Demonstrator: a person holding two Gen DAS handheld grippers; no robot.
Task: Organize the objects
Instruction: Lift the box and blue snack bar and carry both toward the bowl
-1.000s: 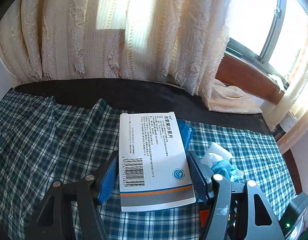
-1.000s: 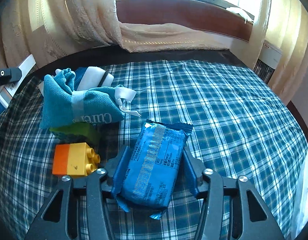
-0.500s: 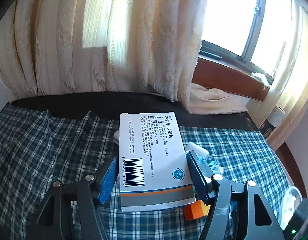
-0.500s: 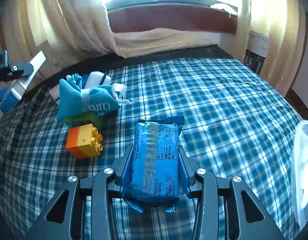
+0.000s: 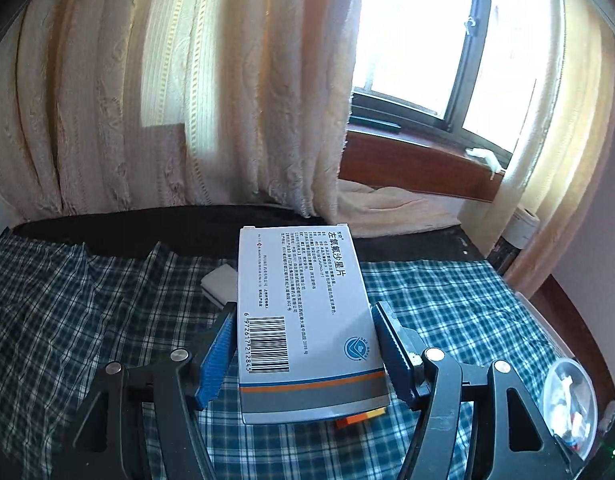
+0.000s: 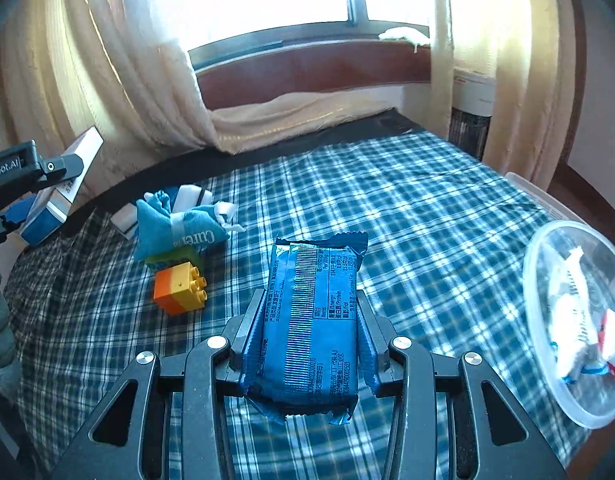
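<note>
The blue snack pack (image 6: 313,320) sat low in the middle of the right wrist picture, squeezed tight between the two fingers of the right gripper (image 6: 311,312), up off the checked cloth (image 6: 427,216). A second ago the clear tub (image 6: 571,320) was only a sliver at the right edge; now most of it showed at the lower right, with white wrapped things inside. So the pack had swung toward the tub and was probably going in there. The white medicine box (image 5: 303,320) was clamped in the left gripper (image 5: 303,344), in the middle of its picture. It had turned too, because the same tub (image 5: 567,404) now showed at the lower right there. The orange and yellow block (image 6: 181,286) and the teal pouch (image 6: 179,232) still lay on the cloth, left of the pack, waiting to be tidied.
</note>
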